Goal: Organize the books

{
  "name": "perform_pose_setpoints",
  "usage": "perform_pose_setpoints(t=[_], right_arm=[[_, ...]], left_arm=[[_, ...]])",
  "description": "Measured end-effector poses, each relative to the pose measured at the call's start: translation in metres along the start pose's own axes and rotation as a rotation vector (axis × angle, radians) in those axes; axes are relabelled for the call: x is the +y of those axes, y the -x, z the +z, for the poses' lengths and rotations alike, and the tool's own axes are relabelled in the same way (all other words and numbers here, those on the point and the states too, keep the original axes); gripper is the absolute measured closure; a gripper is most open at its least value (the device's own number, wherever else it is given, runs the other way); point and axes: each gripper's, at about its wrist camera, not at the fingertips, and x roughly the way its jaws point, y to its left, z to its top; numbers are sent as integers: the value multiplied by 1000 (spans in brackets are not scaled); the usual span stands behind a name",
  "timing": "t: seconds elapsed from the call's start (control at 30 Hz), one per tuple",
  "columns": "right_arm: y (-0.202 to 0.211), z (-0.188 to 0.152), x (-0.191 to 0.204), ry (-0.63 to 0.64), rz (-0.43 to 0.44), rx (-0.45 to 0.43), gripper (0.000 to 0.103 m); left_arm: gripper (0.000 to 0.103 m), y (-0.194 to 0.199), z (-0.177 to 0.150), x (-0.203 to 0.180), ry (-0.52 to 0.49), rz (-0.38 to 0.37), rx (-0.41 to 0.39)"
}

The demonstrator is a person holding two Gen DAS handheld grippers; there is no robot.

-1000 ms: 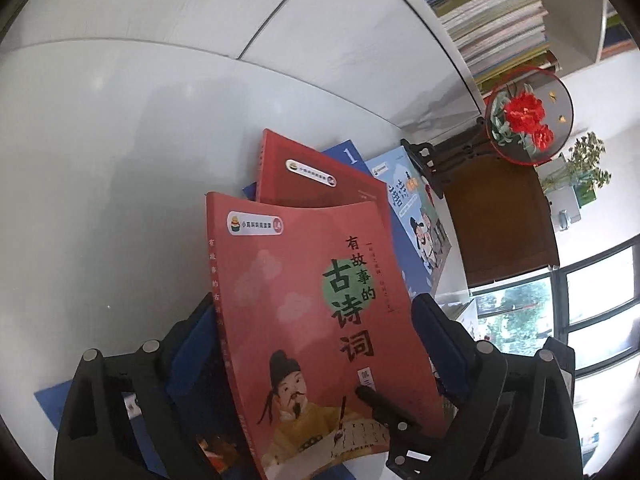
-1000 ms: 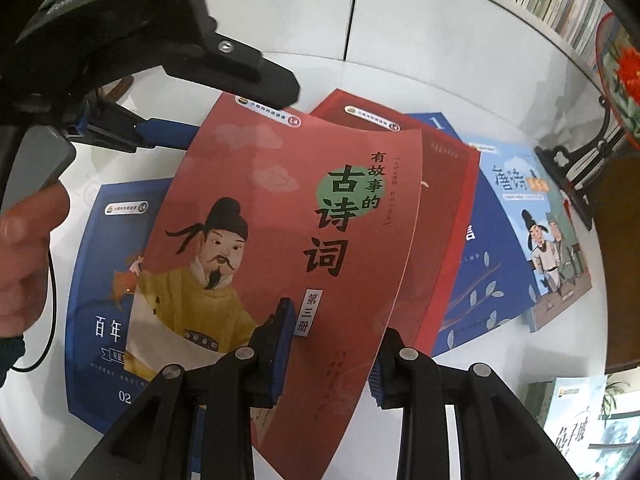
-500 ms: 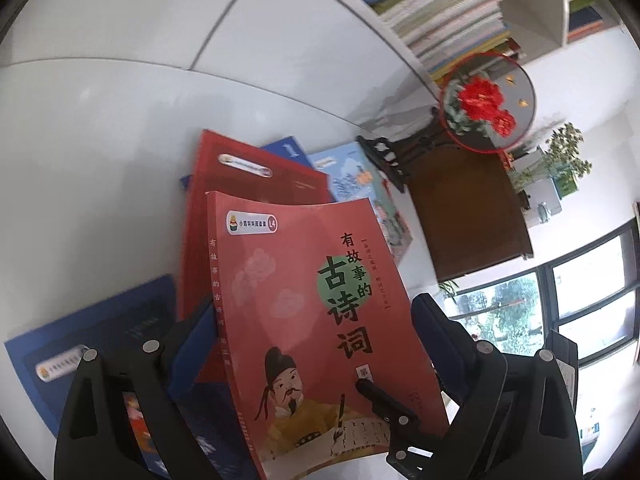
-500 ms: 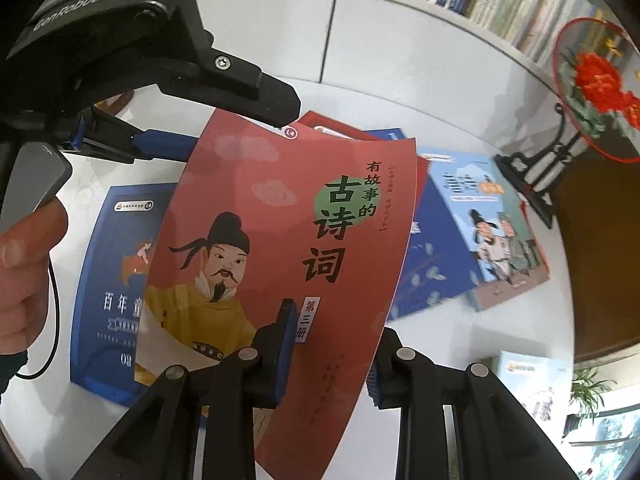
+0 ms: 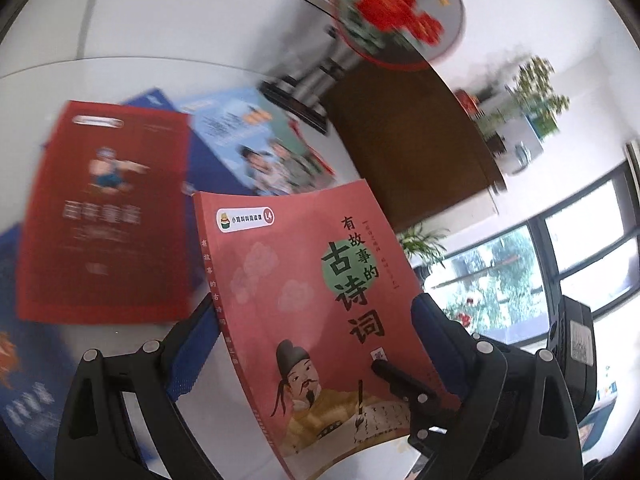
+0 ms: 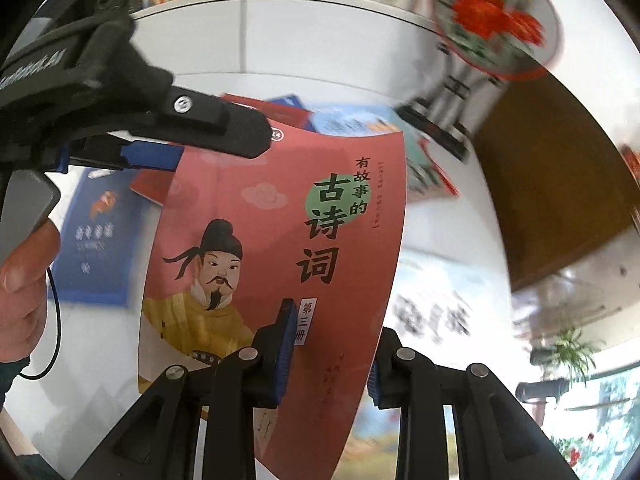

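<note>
One hand (image 6: 22, 280) (right view only); both tongs.

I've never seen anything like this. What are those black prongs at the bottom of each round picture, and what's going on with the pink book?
There is no robot here. A person holds a two-finger gripper in each hand, and each gripper carries a wide-angle camera looking along its fingers; that is why the pictures are round and warped.

One picture comes from the left gripper, the other from the right gripper. In the right one you also see the left gripper and the hand that holds it.

Both grippers hold the same pink book, lifted off the white table: the left one across its width near the spine, the right one pinching its lower edge.

On the table lie a red book, a dark blue book and a light blue book. Behind stand a round flower ornament and shelved books. The blur comes from motion.
</note>
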Motion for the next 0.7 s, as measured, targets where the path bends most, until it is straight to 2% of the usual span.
perform_pose_setpoints(t=[0.27, 0.43, 0.7], right_arm=[[0, -43, -63, -29, -31, 43, 74], [1, -59, -81, -50, -26, 41, 74], [-5, -78, -92, -49, -13, 52, 74]], left_arm=[[11, -57, -17, -55, -29, -16, 54], [11, -70, -26, -73, -45, -3, 60], [11, -86, -41, -80, -14, -3, 69]])
